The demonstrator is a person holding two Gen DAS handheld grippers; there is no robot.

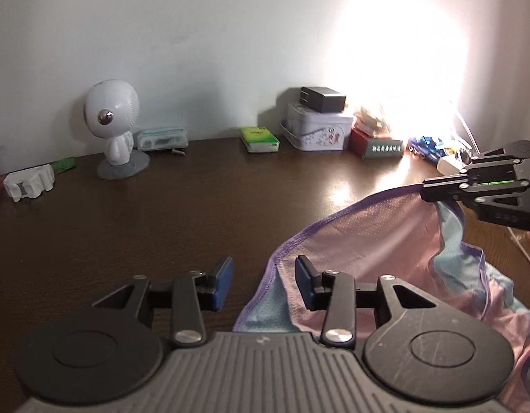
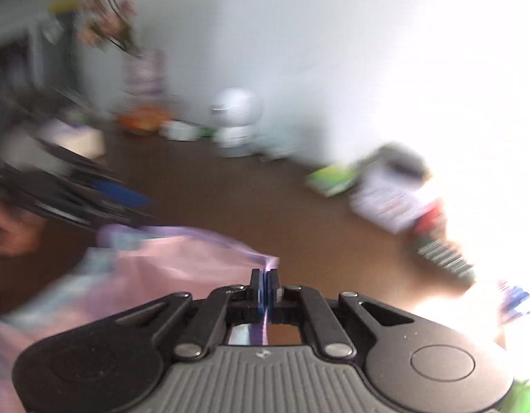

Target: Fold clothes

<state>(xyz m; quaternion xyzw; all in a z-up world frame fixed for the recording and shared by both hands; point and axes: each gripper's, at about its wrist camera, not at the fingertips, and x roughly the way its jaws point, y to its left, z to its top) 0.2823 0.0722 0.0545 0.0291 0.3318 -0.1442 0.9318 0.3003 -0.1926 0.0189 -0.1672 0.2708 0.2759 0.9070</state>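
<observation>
Left gripper [image 1: 264,284]: jaws apart, blue pads [image 1: 224,282] either side of the garment's purple hem, clamping nothing.
Right gripper [image 2: 265,287]: jaws together — clamped on the hem's raised corner.
Thin pink-and-light-blue mesh garment with purple trim [image 1: 378,237]: draped over the dark brown wooden table [image 1: 161,213], one edge lifted taut, the rest in loose folds at the right.
Back wall: white round-headed robot figurine [image 1: 115,127], green tissue pack [image 1: 259,139], pale floral tin [image 1: 318,130] with a black box on top — well apart from the cloth.
Right wrist view: heavily blurred.
</observation>
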